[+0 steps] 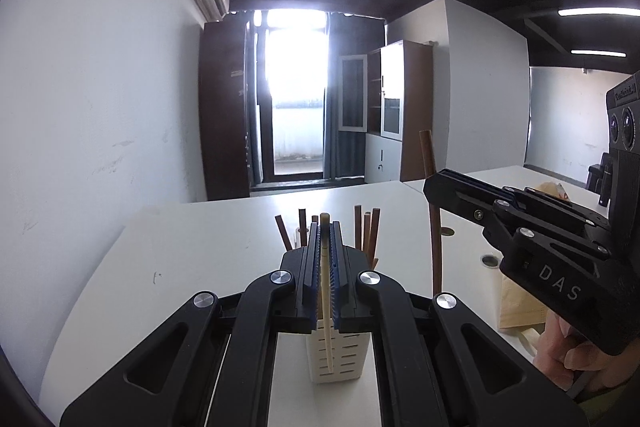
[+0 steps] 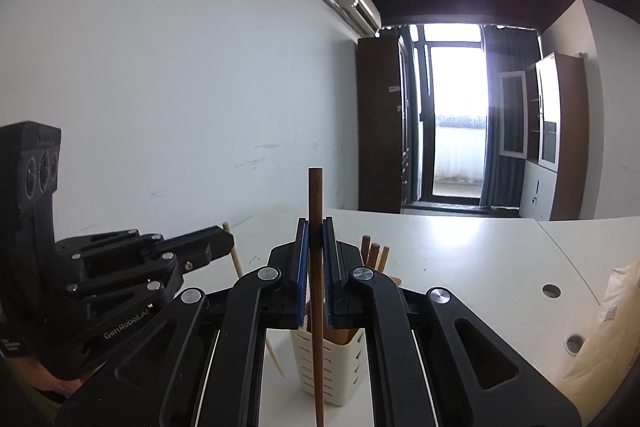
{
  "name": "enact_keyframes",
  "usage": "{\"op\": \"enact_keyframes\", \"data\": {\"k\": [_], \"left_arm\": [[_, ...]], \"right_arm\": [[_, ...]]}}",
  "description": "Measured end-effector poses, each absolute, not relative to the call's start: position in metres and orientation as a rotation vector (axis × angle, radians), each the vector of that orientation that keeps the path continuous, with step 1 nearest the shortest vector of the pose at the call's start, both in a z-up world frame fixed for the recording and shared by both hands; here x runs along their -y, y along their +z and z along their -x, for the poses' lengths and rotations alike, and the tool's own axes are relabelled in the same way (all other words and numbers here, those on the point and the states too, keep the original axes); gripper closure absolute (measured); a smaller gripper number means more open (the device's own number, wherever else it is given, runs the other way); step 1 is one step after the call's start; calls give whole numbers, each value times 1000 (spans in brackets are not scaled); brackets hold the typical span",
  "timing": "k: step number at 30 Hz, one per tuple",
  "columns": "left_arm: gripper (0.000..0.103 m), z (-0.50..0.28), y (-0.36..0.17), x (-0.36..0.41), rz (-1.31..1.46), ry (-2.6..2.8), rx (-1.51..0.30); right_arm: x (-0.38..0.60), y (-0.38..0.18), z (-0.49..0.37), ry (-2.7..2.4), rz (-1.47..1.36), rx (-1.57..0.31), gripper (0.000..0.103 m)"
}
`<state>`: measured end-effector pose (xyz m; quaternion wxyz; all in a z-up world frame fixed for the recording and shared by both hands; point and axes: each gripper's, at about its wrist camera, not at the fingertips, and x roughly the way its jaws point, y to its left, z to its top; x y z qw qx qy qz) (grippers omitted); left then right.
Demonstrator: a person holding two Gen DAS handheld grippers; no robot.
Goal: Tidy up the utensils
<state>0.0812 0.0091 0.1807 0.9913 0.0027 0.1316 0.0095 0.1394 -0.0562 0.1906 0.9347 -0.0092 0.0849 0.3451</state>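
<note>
My left gripper [image 1: 325, 231] is shut on a pale chopstick [image 1: 327, 307] that it holds upright. Just behind and below stands a white slotted utensil holder [image 1: 340, 359] with several brown chopsticks [image 1: 370, 231] in it. To the right, my right gripper [image 1: 431, 187] is shut on a dark brown chopstick [image 1: 435, 239], also upright. In the right wrist view the right gripper [image 2: 316, 227] clamps that brown chopstick [image 2: 317, 299] in front of the holder [image 2: 340, 367]. At the left of that view is the left gripper [image 2: 229, 239] with the pale chopstick [image 2: 237, 261].
The white table [image 1: 192, 251] runs up to a white wall on the left. A tan paper package [image 1: 520, 311] lies at the right, near round cable holes [image 2: 551, 290]. A person's hand [image 1: 568, 351] grips the right tool. Cabinets and a bright door stand far behind.
</note>
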Motion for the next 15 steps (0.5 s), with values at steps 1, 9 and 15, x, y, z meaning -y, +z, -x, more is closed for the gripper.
{"op": "enact_keyframes", "data": {"k": [1, 9, 15], "left_arm": [[99, -82, 182, -11, -3, 19, -258], [99, -84, 200, -28, 49, 26, -191], [99, -83, 209, -28, 64, 15, -142]], "right_arm": [[56, 192, -141, 703, 14, -164, 96], [56, 199, -149, 671, -18, -90, 96], [60, 204, -149, 688, -83, -16, 96]]}}
